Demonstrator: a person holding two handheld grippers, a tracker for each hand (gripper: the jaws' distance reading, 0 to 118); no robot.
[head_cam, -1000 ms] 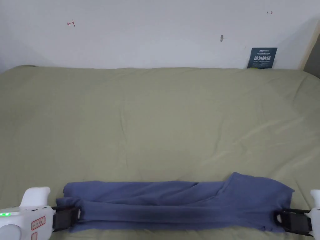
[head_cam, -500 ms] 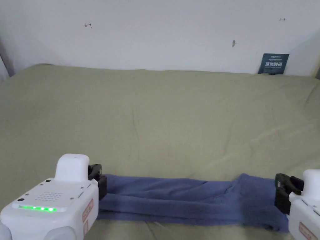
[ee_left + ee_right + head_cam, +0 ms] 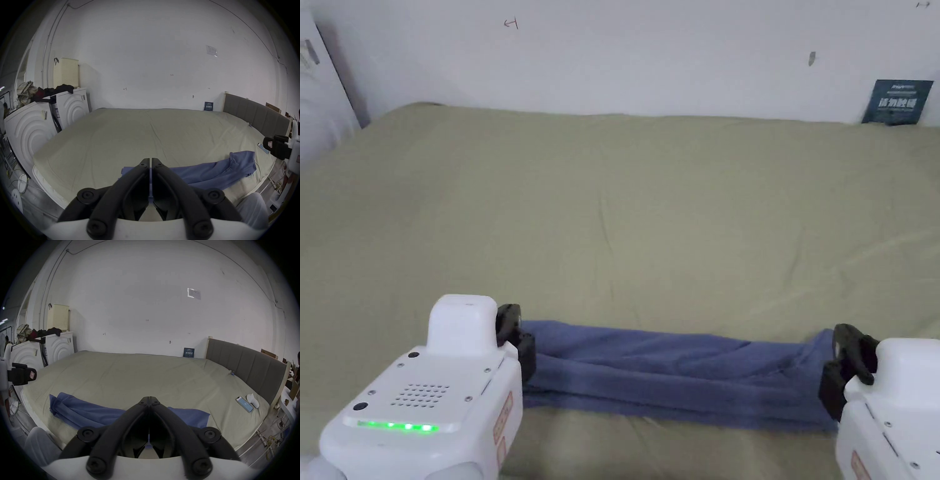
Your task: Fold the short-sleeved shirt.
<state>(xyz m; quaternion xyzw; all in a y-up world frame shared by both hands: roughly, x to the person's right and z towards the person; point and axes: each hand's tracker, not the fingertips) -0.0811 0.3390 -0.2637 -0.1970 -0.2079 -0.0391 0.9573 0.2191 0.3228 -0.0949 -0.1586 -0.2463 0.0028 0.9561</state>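
The blue short-sleeved shirt (image 3: 675,369) lies as a long narrow band across the near part of the bed. My left gripper (image 3: 515,340) holds its left end. In the left gripper view the jaws (image 3: 150,160) stand almost together, with a strip of blue cloth pinched between them and the shirt (image 3: 211,172) trailing off to the right. My right gripper (image 3: 844,369) holds the right end. In the right gripper view that gripper (image 3: 149,398) is shut, with blue cloth low between its jaws and the shirt (image 3: 90,412) stretching left.
The bed's olive sheet (image 3: 650,219) stretches wide beyond the shirt. A dark card (image 3: 897,102) leans on the far wall. A phone (image 3: 244,404) and a white object (image 3: 253,400) lie near the grey headboard (image 3: 243,363). White appliances (image 3: 32,129) stand left of the bed.
Both grippers have risen and gone forward with the shirt's ends. The shirt has drawn into a narrower, tauter band. The head camera has turned left.
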